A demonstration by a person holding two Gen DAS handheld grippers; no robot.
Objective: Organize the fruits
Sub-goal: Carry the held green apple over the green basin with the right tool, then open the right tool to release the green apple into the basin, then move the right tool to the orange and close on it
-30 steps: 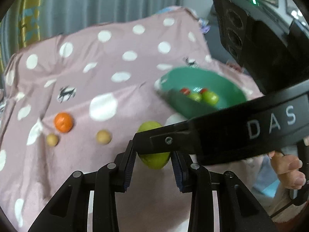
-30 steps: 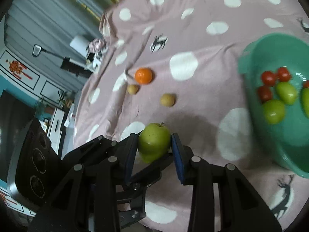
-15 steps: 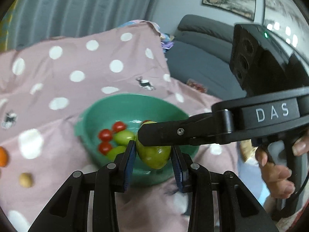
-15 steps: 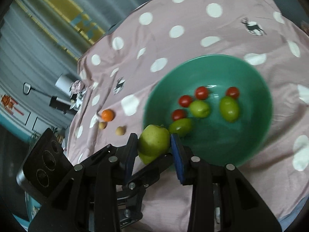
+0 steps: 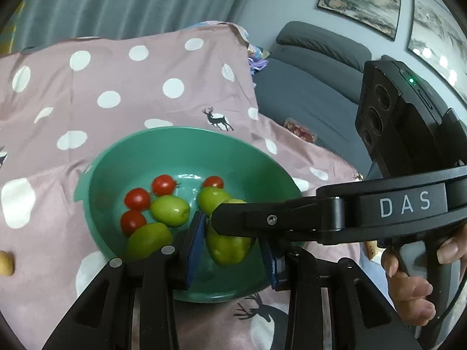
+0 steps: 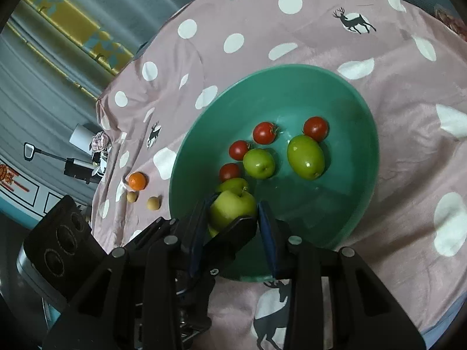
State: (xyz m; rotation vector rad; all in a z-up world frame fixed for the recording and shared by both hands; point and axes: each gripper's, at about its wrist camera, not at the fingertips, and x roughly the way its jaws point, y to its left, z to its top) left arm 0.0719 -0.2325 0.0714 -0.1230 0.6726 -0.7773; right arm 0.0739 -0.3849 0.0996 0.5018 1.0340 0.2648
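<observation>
One green apple (image 5: 227,248) (image 6: 230,207) hangs over the near side of the teal bowl (image 5: 175,131) (image 6: 350,175). Both grippers are shut on it, crossing each other. My left gripper (image 5: 233,242) clamps its sides with the blue pads. The right gripper's black finger lies across the apple in the left wrist view. My right gripper (image 6: 232,213) pinches the same apple from another side. In the bowl lie several red tomatoes (image 6: 264,132) and three green fruits (image 6: 259,163).
The bowl sits on a pink polka-dot cloth (image 6: 408,73). An orange (image 6: 137,180) and two small tan fruits (image 6: 153,203) lie on the cloth left of the bowl. A grey sofa (image 5: 306,87) stands beyond the cloth's edge. A person's hand (image 5: 408,285) grips the right handle.
Both grippers carried the green apple together from above the bare cloth near the orange to over the bowl. Their grip on it has not changed.
</observation>
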